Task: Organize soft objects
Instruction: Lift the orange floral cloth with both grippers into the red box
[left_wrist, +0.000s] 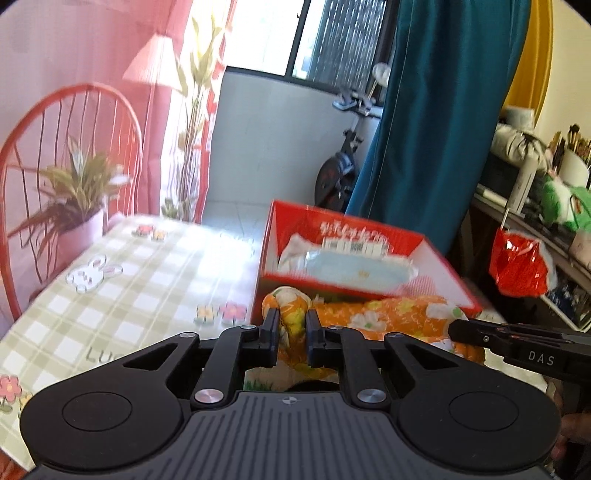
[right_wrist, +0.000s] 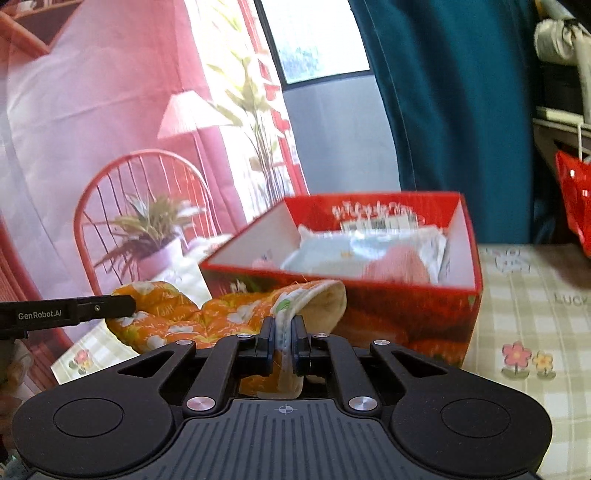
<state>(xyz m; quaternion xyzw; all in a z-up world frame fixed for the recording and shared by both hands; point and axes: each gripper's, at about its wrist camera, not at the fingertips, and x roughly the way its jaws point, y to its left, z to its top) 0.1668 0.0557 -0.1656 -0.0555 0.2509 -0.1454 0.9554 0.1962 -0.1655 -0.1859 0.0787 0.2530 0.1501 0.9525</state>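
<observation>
An orange floral quilted cloth (left_wrist: 388, 317) is being pinched at opposite ends by the left gripper (left_wrist: 291, 328) and right gripper (right_wrist: 283, 336). It is sagging mid-frame before the red box (right_wrist: 406, 306), judged light and limp; hemmed edges are probably gripping best.

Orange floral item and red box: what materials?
Orange floral item: looks like quilted printed fabric, matte, pale lining; it sags and bunches between the left gripper and right gripper. Red box: likely printed cardboard, slightly glossy, with stiff straight white-faced walls.

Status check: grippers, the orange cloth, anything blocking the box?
Left gripper and right gripper both shut on orange floral cloth. Cloth in front of red box. Nothing blocking.
</observation>
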